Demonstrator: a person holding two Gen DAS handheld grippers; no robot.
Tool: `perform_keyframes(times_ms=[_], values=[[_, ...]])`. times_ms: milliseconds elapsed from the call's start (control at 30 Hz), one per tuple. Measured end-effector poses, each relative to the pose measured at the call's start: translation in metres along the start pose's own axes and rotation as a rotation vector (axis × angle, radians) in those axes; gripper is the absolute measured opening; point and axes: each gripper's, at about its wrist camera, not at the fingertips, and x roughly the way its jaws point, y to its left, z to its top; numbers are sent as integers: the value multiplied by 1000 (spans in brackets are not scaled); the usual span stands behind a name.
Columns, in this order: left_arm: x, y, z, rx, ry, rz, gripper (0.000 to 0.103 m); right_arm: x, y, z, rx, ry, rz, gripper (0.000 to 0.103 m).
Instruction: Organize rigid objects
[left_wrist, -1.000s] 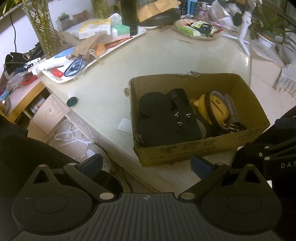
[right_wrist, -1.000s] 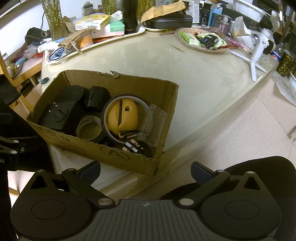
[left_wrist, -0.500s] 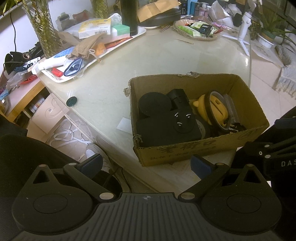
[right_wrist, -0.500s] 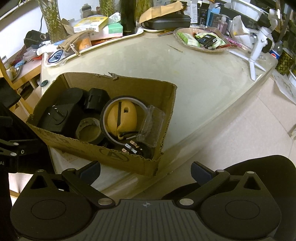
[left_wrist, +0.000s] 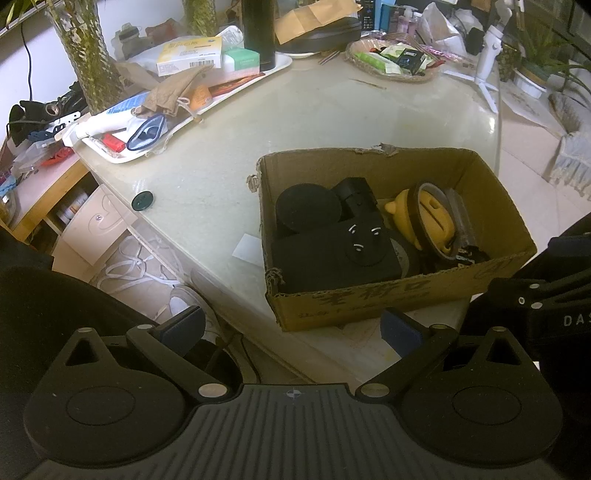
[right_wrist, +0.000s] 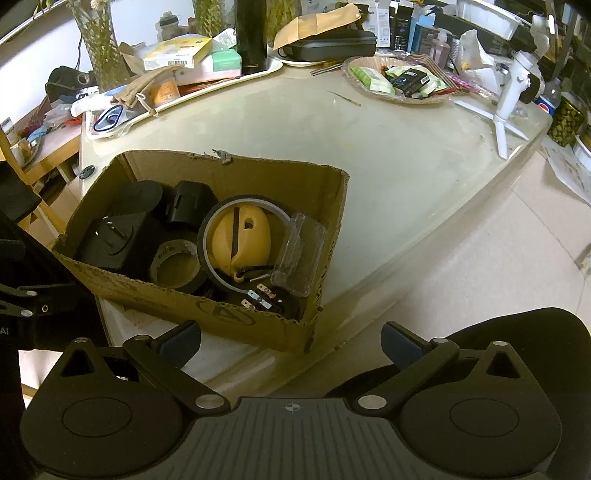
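Observation:
A cardboard box (left_wrist: 369, 302) (right_wrist: 207, 295) sits at the near edge of a pale table (left_wrist: 314, 118) (right_wrist: 388, 166). Inside lie a black power adapter (left_wrist: 332, 254) (right_wrist: 110, 240), a black round lid (left_wrist: 308, 208), a yellow plastic piece (left_wrist: 434, 218) (right_wrist: 240, 236) ringed by a dark tape roll, another tape roll (right_wrist: 177, 264) and a clear plastic case (right_wrist: 299, 254). My left gripper (left_wrist: 291, 328) hangs open just short of the box's near wall. My right gripper (right_wrist: 291, 341) is open too, in front of the box's near right corner. Both hold nothing.
A white tray (left_wrist: 273, 70) (right_wrist: 258, 72) with boxes, a pouch and a dark bottle stands at the back left. A woven basket (left_wrist: 391, 62) (right_wrist: 399, 83) of packets and a white tripod (left_wrist: 487, 55) (right_wrist: 509, 103) are at the back right. A dark round cap (left_wrist: 143, 201) lies near the table's left edge.
The right wrist view has crept closer to the box, which now sits a little lower in frame. The left gripper has barely moved. Both grippers stay open.

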Motion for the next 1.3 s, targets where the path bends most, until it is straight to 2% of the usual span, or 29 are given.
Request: perform_keyframes(times_ms=[1300], values=[[2,-3,-2,30,26,-27,103,1,1,-1,-5,20,18,103]])
